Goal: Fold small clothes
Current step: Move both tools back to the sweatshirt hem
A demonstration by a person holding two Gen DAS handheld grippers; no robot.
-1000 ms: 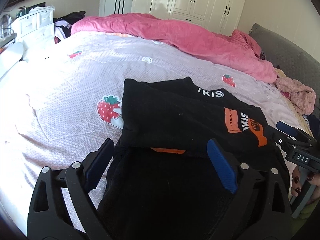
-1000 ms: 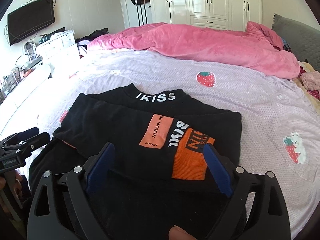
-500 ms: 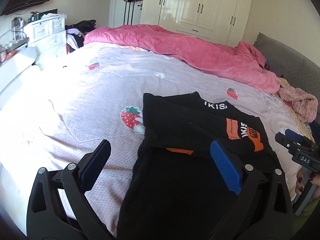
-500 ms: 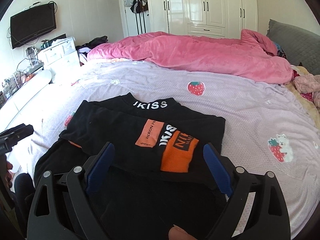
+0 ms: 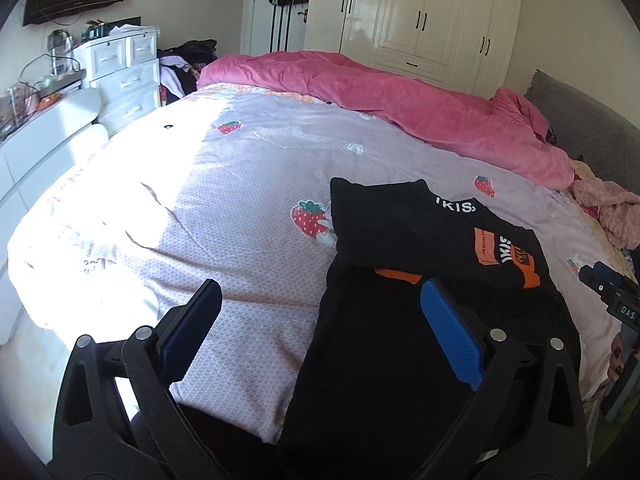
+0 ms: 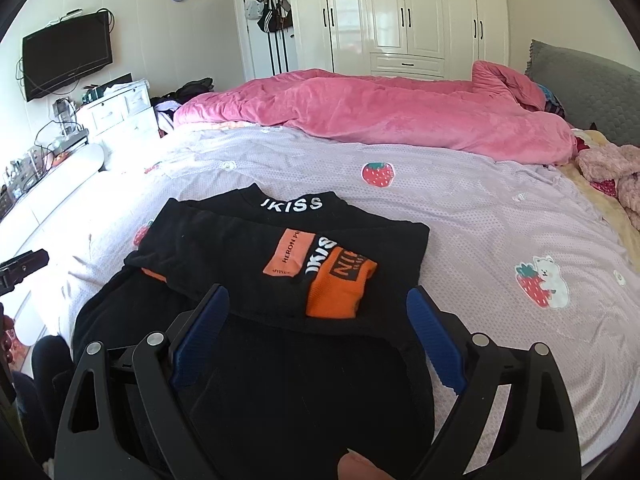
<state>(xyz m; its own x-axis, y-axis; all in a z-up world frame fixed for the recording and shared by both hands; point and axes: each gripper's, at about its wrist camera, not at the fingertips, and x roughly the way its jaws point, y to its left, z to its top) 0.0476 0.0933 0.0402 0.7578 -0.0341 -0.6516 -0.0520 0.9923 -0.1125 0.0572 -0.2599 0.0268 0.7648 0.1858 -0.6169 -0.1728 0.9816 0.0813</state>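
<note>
Black top lies on the bed, its upper part already folded down. Both the left gripper and right gripper are wide open, holding nothing. Next they should probably grab the near hem and fold it up.

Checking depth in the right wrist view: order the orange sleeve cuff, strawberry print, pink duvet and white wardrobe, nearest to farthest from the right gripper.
From the right gripper:
1. Orange sleeve cuff, just ahead on the black top.
2. Strawberry print, mid-bed.
3. Pink duvet, far bed edge.
4. White wardrobe, back wall.
</note>
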